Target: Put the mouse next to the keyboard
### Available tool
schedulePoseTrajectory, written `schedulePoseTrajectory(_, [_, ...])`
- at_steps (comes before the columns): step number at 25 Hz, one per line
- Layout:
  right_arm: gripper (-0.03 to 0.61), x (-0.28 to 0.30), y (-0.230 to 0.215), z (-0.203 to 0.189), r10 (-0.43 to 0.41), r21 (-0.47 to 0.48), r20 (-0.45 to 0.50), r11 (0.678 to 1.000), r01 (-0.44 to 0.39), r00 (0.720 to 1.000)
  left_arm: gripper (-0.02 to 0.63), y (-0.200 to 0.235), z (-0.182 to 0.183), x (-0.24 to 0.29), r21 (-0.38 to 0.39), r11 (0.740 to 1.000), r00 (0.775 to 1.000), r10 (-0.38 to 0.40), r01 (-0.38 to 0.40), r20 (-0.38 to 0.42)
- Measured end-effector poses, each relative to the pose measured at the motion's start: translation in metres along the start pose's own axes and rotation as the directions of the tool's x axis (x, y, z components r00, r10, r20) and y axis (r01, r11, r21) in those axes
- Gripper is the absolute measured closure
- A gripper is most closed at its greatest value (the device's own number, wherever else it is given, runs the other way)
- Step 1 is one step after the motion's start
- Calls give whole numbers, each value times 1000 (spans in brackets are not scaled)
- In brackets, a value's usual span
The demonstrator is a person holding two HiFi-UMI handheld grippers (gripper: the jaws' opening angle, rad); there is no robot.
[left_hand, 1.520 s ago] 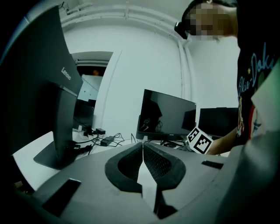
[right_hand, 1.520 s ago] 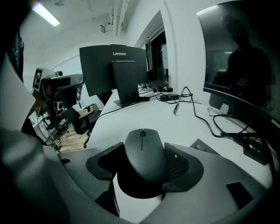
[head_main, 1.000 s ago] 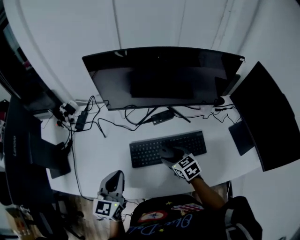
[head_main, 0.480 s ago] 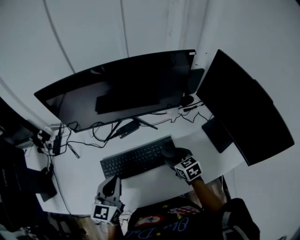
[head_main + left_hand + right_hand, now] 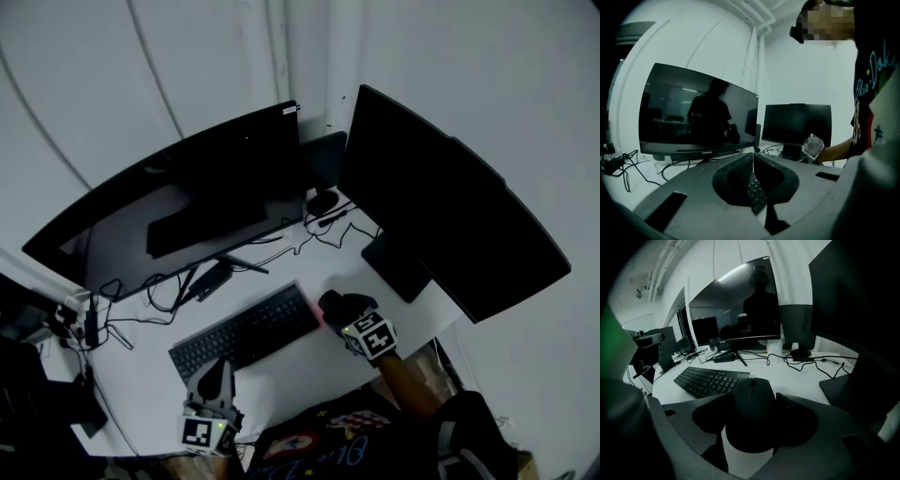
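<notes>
So, my right gripper (image 5: 754, 401) has the mouse (image 5: 751, 420) clamped. Both jaws are pressed in against its sides, the scroll wheel points away from me, and the back of the mouse sticks out toward the camera. Honestly can't tell whether it's sitting on the desk (image 5: 309, 361) or hanging a hair above it. From the head view the mouse is just off the right-hand end of the keyboard (image 5: 246, 333), close but not touching, with a thin strip of white desk between them. The keyboard lies at a slant in front of the big curved monitor (image 5: 178, 202), its right end further from me than its left.

My left gripper (image 5: 753, 157) is empty. Its jaws are closed right up with the tips meeting, and through the hollow under the tips I can see a few of the keyboard's keys. It hangs at the near edge of the desk, well left of the mouse and on my side of the keyboard's left half.

Off to the right there's a second monitor (image 5: 450, 216), dark like the first, with its flat base (image 5: 398, 267) on the desk near the mouse, a bit beyond it and to the right. A tangle of black cables (image 5: 150, 286) runs behind the keyboard under the curved screen, and more cable loops between the two monitors near a small round dark object (image 5: 323, 202) I can't identify. My right forearm (image 5: 408, 384) comes up from the bottom edge to the gripper.
</notes>
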State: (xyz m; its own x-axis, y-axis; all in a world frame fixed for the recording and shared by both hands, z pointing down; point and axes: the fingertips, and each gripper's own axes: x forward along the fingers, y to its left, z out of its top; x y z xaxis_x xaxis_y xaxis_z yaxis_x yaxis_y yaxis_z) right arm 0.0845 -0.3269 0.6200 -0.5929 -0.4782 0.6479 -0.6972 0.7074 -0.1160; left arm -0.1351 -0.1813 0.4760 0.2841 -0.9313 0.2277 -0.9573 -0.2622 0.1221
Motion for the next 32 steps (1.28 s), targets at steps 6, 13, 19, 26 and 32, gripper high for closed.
schedulePoseTrajectory(6, [295, 2, -13, -30, -6, -3, -61, 1000, 6, 998, 611, -25, -1, 12, 8, 1000, 1000, -21, 21, -11])
schedulePoseTrajectory(13, [294, 9, -12, -54, -9, -27, -139, 1000, 6, 990, 611, -28, -6, 0, 9, 1000, 1000, 14, -14, -28])
schedulePoseTrajectory(19, [293, 12, -15, -69, -34, -70, -195, 997, 21, 980, 611, -26, -9, -14, 2, 999, 999, 41, -41, -25])
schedulePoseTrajectory(26, [293, 12, -15, -69, -49, -68, -159, 997, 38, 986, 611, -22, -14, -29, -2, 999, 998, 53, -53, -31])
schedulePoseTrajectory(32, [293, -4, -17, -43, -74, -6, -39, 997, 74, 996, 611, -17, -17, -35, -8, 999, 998, 46, -47, -37])
